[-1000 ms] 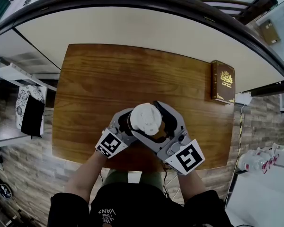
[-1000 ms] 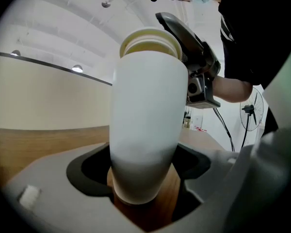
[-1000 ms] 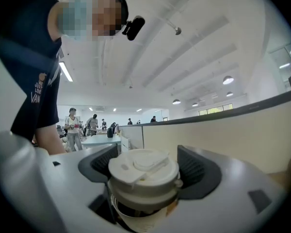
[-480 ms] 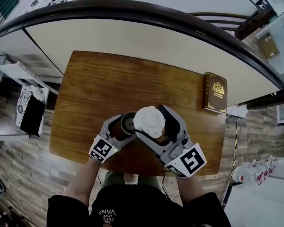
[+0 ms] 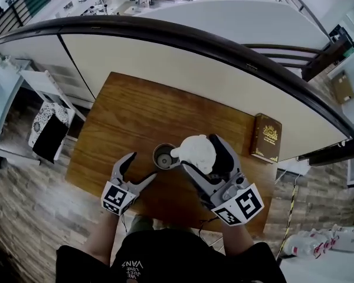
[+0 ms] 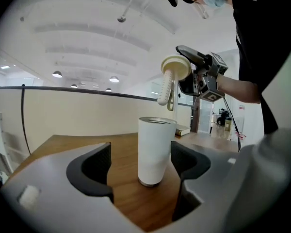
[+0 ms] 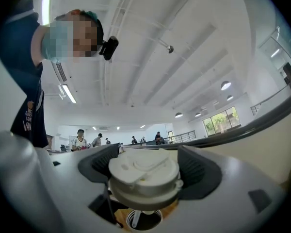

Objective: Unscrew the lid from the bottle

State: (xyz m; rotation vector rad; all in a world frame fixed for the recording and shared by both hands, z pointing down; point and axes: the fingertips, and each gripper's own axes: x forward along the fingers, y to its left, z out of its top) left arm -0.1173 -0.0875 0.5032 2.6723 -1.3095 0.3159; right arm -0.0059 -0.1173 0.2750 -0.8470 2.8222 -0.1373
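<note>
Clamping the right gripper (image 5: 200,157) on the lid (image 7: 143,174), I held it above the bottle (image 6: 156,149). The left gripper (image 5: 138,170) gaped, jaws short of it.

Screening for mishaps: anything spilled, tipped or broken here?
Nothing stands out. The bottle stands upright and open on the table, no spill visible. The right gripper holds its lid, straw attached, above it; the left gripper is open, not gripping it.

A brown, gilt-stamped book (image 5: 266,138) lies flat on the wooden bench (image 5: 135,111), right of the right gripper (image 5: 199,153). Well left of the left gripper (image 5: 143,167), off the bench, sits perhaps a patterned bag (image 5: 44,131).
</note>
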